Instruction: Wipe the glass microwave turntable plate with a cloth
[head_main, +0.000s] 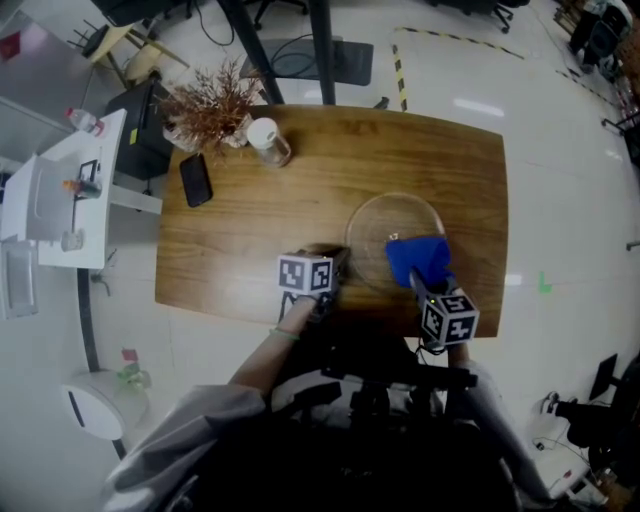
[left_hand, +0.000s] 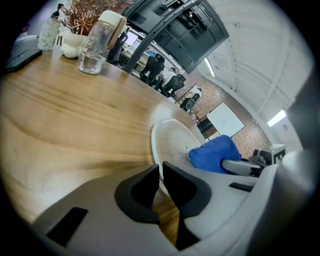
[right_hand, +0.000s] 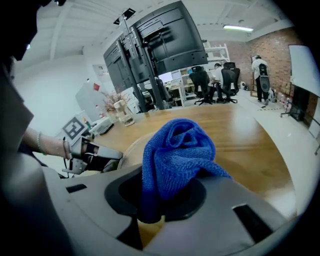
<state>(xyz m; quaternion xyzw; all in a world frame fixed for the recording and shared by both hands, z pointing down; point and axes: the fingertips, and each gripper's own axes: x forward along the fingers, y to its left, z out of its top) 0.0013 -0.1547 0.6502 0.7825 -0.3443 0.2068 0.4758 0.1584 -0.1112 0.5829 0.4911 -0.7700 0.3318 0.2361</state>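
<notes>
The clear glass turntable plate (head_main: 396, 214) lies flat on the wooden table (head_main: 250, 230), near its front edge. My left gripper (head_main: 338, 264) is shut on the plate's left rim; in the left gripper view the plate (left_hand: 172, 140) has its edge running in between the gripper's (left_hand: 160, 176) narrow-set jaws. My right gripper (head_main: 421, 284) is shut on a bunched blue cloth (head_main: 418, 258), which rests on the plate's near right part. In the right gripper view the cloth (right_hand: 177, 155) bulges out of the gripper (right_hand: 162, 200) and hides most of the plate (right_hand: 131, 147).
A black phone (head_main: 195, 179), a clear jar with a white lid (head_main: 268, 140) and a dried plant (head_main: 210, 105) stand at the table's far left. A white side cart (head_main: 60, 190) is left of the table. The table's front edge runs just under both grippers.
</notes>
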